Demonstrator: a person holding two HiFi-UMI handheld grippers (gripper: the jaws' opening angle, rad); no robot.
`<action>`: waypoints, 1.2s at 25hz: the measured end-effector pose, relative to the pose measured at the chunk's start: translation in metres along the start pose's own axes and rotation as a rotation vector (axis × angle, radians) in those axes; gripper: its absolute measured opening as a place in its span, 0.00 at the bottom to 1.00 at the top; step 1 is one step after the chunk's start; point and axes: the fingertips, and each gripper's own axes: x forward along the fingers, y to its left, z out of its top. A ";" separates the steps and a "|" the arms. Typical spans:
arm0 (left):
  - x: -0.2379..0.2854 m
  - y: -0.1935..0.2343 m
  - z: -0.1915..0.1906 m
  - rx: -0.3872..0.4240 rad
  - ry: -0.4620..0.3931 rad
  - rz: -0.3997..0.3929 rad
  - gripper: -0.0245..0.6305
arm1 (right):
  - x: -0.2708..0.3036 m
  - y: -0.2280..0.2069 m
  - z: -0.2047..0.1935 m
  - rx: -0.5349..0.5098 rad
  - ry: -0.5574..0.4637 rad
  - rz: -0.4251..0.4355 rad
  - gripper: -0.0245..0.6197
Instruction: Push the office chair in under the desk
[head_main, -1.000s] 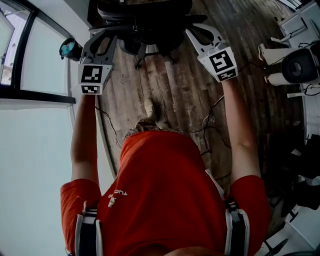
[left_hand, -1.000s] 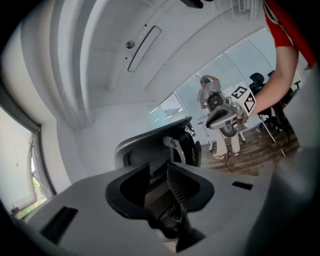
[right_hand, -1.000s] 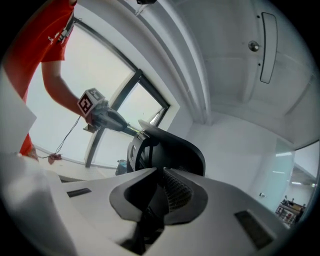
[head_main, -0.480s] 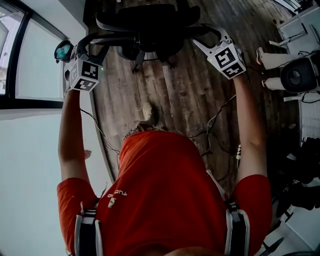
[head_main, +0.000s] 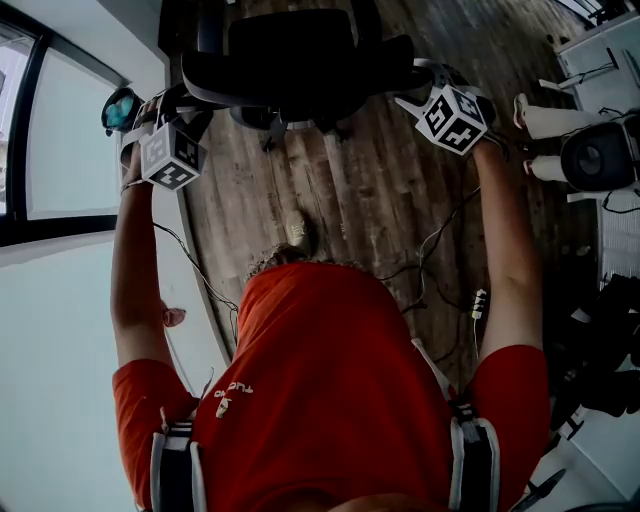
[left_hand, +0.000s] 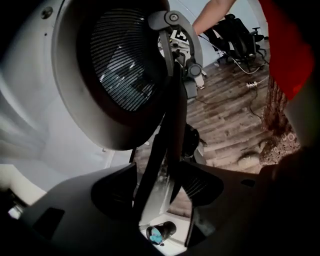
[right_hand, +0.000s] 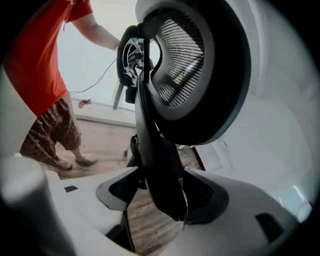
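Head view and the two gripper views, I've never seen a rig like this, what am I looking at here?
A person in a red shirt holds a left gripper and a right gripper, each with two fingers. The head view looks down from the person's head; each gripper view looks along its own fingers. Both pairs straddle the back frame of the black office chair, on a wooden floor with cables. The fingers have just been opening, so nothing is gripped.

Layout | office chair (head_main: 300, 55) fwd-centre, straight ahead of person (head_main: 330, 390) | window (head_main: 70, 150) to L of chair | cables (head_main: 428, 245) on floor (head_main: 350, 190) btwn person & chair, R side | boxy unit (head_main: 600, 150) far R, well apart from chair
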 end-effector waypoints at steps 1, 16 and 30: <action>0.004 0.001 0.001 0.012 -0.001 -0.007 0.44 | 0.005 -0.001 -0.001 -0.010 0.011 0.009 0.45; 0.042 0.008 0.005 0.122 -0.046 -0.032 0.32 | 0.049 -0.017 -0.007 -0.181 0.002 0.022 0.34; 0.111 0.069 -0.001 0.155 -0.046 -0.025 0.28 | 0.109 -0.096 -0.027 -0.126 0.065 0.031 0.33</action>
